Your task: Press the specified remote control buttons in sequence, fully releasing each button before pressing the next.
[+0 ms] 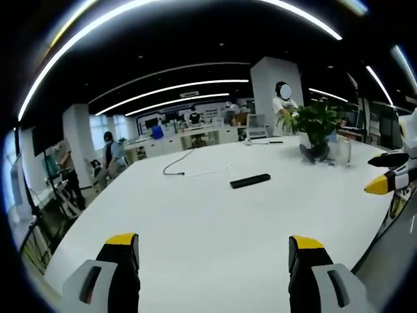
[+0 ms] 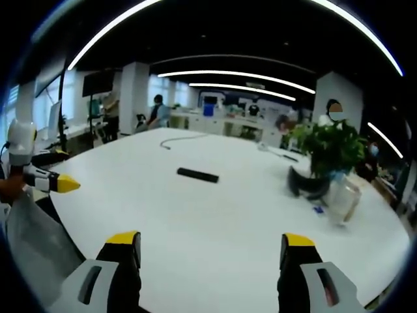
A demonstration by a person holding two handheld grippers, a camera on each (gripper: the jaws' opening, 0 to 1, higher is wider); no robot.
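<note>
A black remote control [image 1: 250, 180] [image 2: 197, 175] lies flat on the white counter [image 1: 195, 222] [image 2: 215, 228], toward the middle, well apart from both grippers. The left gripper [image 1: 214, 251] hangs over the near edge of the counter with its fingers [image 1: 122, 255] spread wide, nothing between them. The right gripper [image 2: 212, 251] also hovers above the near edge, its fingers [image 2: 296, 257] spread wide and empty. In the left gripper view the right gripper's yellow-tipped fingers come in beside the counter's edge; in the right gripper view the left gripper's yellow tip shows at the opposite edge. A potted plant [image 1: 317, 127] [image 2: 329, 156] stands near the far corner of the counter, a clear container [image 2: 342, 199] just beside it. A dark cable [image 1: 177, 163] [image 2: 176, 140] trails toward the far edge. People stand in the office beyond.
</note>
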